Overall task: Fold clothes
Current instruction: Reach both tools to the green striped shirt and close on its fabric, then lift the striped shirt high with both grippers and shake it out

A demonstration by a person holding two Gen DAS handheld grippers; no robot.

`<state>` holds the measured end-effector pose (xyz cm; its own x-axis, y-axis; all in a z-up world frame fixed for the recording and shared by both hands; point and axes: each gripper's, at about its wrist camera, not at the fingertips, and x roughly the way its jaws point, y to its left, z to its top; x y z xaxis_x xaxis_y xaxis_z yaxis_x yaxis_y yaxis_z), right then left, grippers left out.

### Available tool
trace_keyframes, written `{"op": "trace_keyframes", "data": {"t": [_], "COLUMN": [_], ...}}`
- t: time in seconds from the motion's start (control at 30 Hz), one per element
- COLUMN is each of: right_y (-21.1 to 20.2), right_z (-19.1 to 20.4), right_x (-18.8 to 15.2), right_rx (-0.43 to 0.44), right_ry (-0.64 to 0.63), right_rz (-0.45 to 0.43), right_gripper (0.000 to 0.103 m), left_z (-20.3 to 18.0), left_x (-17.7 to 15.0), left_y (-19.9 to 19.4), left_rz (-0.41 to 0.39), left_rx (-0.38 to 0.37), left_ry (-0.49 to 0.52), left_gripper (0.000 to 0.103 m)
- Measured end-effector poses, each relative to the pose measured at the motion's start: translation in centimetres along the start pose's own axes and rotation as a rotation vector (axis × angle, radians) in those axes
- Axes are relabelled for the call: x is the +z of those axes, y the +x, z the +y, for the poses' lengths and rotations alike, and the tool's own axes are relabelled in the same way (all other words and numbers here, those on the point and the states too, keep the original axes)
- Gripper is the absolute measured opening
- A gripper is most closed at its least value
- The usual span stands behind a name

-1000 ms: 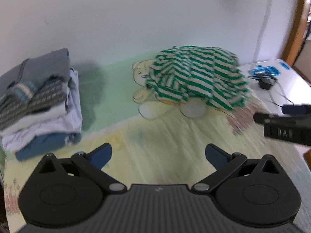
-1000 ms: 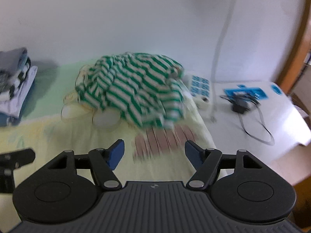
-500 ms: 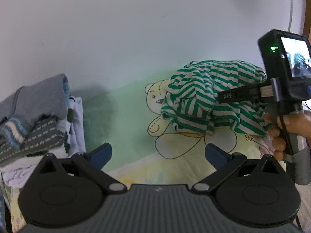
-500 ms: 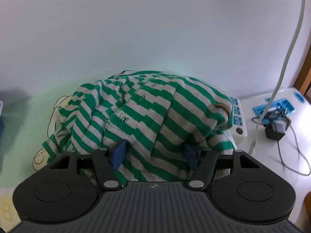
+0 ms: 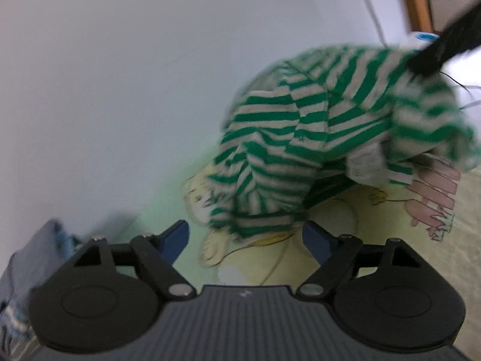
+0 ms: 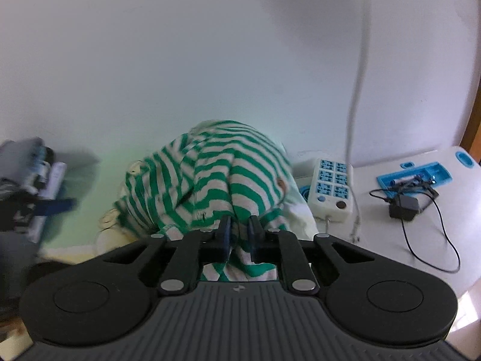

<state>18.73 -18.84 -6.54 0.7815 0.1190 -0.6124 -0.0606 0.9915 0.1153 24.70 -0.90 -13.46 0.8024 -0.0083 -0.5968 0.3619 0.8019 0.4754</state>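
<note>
Two grippers are in my views, and both face one crumpled green-and-white striped garment [image 6: 222,177] heaped on a pale yellow-green bed sheet [image 5: 405,258] printed with a cartoon bear, close against the white wall [image 6: 210,45]; my right gripper [image 6: 239,234] has its jaws closing on a fold of that garment, cloth bunched between the pads and hanging below them; my left gripper [image 5: 245,239] is wide but closing, its blue fingertips [image 5: 176,236] standing either side of the garment's near hem without touching it, as far as I can tell. Off to the left sits a stack of folded clothes [image 6: 33,174], blurred in both views and cut by the frame edge; in the right wrist view a dark shape with a blue tip crosses in front of it, probably my other gripper, though blur makes that uncertain. To the right of the garment, at the sheet's edge, a white power strip [image 6: 330,189] with blue sockets lies beside a grey cable [image 6: 357,96] running up the wall; beyond it a white tabletop [image 6: 421,234] carries a blue tray [image 6: 415,177] and a black adapter [image 6: 404,206] with a looping cord. In the left wrist view a dark blurred bar [image 5: 445,42] cuts across the garment's top right; the bear print is mostly hidden under the cloth.
</note>
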Motion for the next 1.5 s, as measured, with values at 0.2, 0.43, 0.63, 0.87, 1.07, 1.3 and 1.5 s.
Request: {"op": "trace_keyframes", "data": {"t": [0.2, 0.43, 0.63, 0.87, 1.07, 1.3, 1.5], "right_y": [-4.5, -2.8, -3.3, -1.0, 4.3, 1.0, -5.7], "right_z": [-1.5, -1.1, -0.3, 3.4, 5.0, 1.3, -0.2], "right_x": [-1.3, -3.2, -6.1, -10.7, -11.2, -6.6, -3.3], "right_rx": [0.021, -0.038, -0.126, -0.015, -0.127, -0.06, 0.063], "right_ry": [0.019, -0.032, -0.201, -0.451, -0.574, -0.379, -0.271], "right_rz": [-0.006, 0.021, -0.012, 0.099, 0.057, 0.0, -0.084], "right_gripper": [0.008, 0.008, 0.07, 0.075, 0.041, 0.014, 0.014], "left_z": [-4.5, -5.7, -1.7, 0.7, -0.5, -3.7, -7.1], "left_x": [0.9, 2.1, 0.9, -0.6, -1.5, -5.1, -4.7], "left_y": [1.3, 1.3, -2.4, -8.4, -11.7, -10.2, -6.9], "left_rz": [-0.055, -0.046, -0.064, -0.078, -0.091, -0.017, -0.042], "left_rx": [-0.018, -0.03, -0.004, -0.039, -0.013, 0.055, 0.158], "left_ry": [0.12, 0.124, -0.013, -0.137, -0.137, 0.017, 0.224], "left_gripper": [0.087, 0.028, 0.022, 0.015, 0.024, 0.057, 0.064]}}
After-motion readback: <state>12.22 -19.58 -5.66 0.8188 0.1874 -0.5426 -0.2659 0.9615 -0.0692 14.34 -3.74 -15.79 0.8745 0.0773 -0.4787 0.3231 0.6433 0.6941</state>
